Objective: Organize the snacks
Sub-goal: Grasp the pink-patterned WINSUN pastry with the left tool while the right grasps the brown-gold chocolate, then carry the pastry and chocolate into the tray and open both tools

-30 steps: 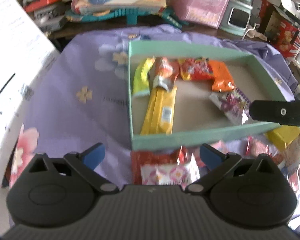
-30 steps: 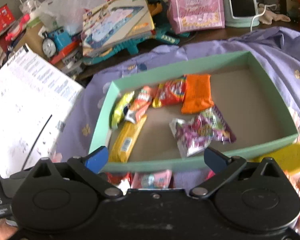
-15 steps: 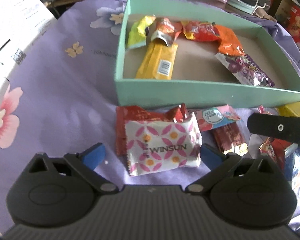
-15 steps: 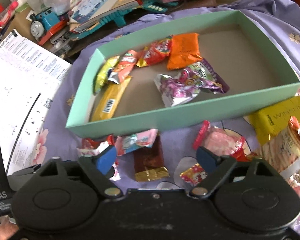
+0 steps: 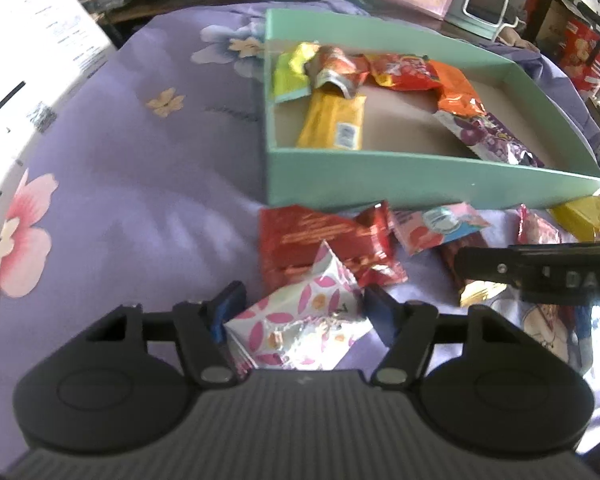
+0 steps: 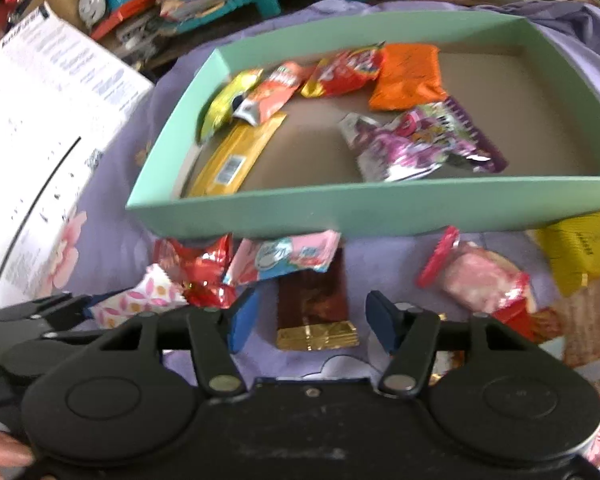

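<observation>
Left gripper (image 5: 302,306) now around white packet (image 5: 300,330)

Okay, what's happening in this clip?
A person is sorting snacks into a green box on a purple floral cloth. The left tongs are closed on a white packet with pink petals, just in front of the box. The right tongs are open over a brown and gold bar, not gripping it. Six snacks already lie in the box; several more sit outside along its near wall.
</observation>
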### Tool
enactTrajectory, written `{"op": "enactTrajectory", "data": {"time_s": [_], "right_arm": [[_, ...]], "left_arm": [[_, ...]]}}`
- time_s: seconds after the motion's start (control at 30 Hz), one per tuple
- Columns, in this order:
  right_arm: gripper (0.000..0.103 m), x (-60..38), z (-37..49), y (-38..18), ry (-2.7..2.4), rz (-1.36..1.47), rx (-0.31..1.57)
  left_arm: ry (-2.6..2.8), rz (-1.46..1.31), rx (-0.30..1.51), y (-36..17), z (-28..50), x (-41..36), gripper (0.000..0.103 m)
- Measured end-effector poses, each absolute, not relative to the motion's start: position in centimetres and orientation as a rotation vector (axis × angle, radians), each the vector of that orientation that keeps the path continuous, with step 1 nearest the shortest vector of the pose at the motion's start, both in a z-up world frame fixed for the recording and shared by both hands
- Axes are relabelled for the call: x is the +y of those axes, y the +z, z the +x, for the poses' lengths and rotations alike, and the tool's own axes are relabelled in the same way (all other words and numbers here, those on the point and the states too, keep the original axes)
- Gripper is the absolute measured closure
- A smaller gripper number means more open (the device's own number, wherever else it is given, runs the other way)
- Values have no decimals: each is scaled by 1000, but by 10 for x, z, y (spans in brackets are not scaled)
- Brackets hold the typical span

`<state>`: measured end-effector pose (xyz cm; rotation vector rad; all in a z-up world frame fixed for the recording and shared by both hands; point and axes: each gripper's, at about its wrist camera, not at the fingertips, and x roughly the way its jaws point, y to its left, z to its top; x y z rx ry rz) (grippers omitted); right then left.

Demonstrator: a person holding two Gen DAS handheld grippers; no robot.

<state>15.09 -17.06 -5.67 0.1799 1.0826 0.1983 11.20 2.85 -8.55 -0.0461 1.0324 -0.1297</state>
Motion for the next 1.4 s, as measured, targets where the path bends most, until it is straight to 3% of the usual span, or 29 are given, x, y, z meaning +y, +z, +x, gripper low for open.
{"op": "enactTrajectory", "data": {"time_s": [0.2,0.27,0.37,0.53,0.6,0.67,0.7,0.77,0.83,0.9,0.97,1.03,1.13,1.2,1.27,1.4], "right_arm": [[44,-152,156,-63,190,46,1048],[62,-145,154,-64,186,-26,1032],[65,-145,148,-61,206,-30,1033],[65,-150,136,-63,209,-35,1021],[65,-151,135,-63,208,-31,1019],[66,-152,134,-62,203,-17,1020],[66,-153,134,-61,204,1,1022],[66,-159,132,-59,210,49,1033],[66,-164,128,-57,209,84,1037],[66,-168,124,-54,204,102,1034],[66,-174,119,-52,204,134,1037],[66,-179,116,-50,203,153,1035],[66,-183,109,-48,196,162,1031],[66,-185,106,-47,198,168,1033],[66,-186,103,-48,201,172,1038],[66,-185,97,-53,213,183,1058]], "left_arm": [[-108,-102,1040,-85,106,50,31],[-107,-105,1039,-86,106,51,26],[-107,-85,1046,-87,104,48,15],[-121,-51,1041,-88,98,45,15],[-121,-34,1037,-89,96,43,19],[-123,-4,1021,-86,94,39,49],[-131,-8,1019,-85,93,38,55],[-131,-25,1020,-82,93,39,65],[-121,-52,1023,-80,93,43,68],[-112,-76,1018,-76,91,48,79],[-112,-92,1021,-72,90,52,96],[-119,-95,1027,-71,88,53,96],[-152,-91,1046,-71,84,51,91],[-170,-102,1065,-72,80,50,72],[-160,-74,1064,-72,75,48,43],[-179,-17,1066,-73,68,39,37]]}}
